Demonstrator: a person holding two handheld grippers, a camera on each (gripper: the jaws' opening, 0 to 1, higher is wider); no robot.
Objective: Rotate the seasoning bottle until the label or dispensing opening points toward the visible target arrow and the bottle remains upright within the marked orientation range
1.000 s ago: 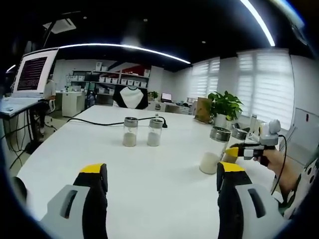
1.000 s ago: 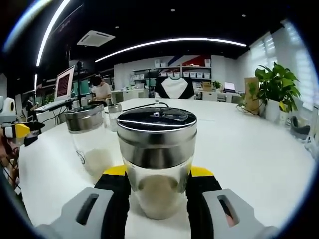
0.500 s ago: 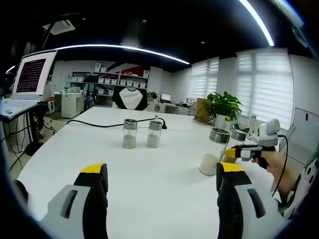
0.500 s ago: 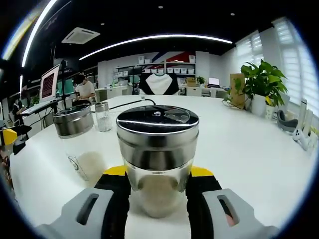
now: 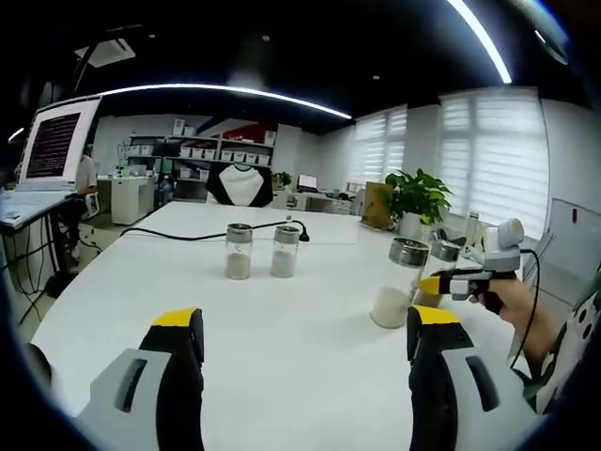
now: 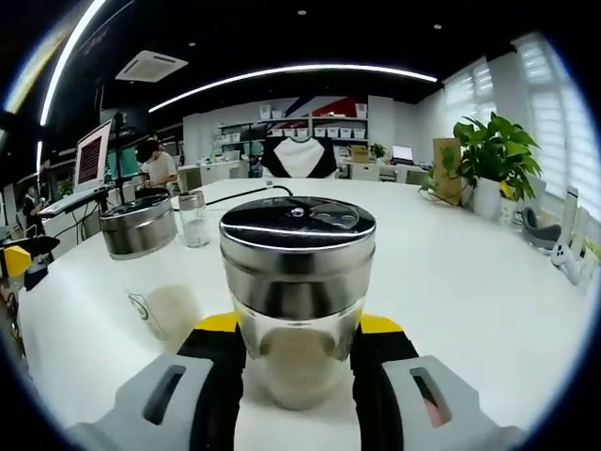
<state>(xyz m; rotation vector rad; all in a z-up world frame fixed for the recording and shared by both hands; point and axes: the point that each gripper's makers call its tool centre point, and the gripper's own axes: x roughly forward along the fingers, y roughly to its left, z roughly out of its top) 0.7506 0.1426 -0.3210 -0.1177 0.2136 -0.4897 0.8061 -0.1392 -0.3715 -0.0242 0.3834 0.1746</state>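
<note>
My right gripper (image 6: 296,362) clamps an upright glass seasoning bottle (image 6: 297,305), steel lid on, pale powder inside, standing on the white table (image 6: 470,272). A second jar (image 6: 150,272) sits just beside it. My left gripper (image 5: 305,371) hovers wide apart.

Left gripper (image 5: 305,329): jaws wide apart, nothing between them, low over the white worktop (image 5: 282,319). Two lidded bottles (image 5: 238,252) stand side by side mid-worktop, upright. At right, a hand (image 5: 512,296) holds the right gripper (image 5: 441,284) just beside a third bottle (image 5: 396,282).
</note>
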